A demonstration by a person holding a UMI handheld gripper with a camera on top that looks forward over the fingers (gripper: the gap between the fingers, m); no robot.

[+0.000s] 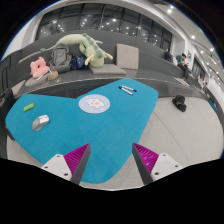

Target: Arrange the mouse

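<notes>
A small grey mouse (40,122) lies on the left part of a teal desk mat (100,135) spread over a grey table (190,125). My gripper (112,158) hangs above the mat's near edge, well short of the mouse and to its right. Its two fingers with magenta pads (76,156) stand wide apart with nothing between them.
On the mat lie a small green item (29,106), a round white disc (95,102) and a dark pen-like item (127,90). A black object (179,102) sits on the table to the right. Beyond are a green plush toy (88,47), a pink item (39,68) and a sofa (128,55).
</notes>
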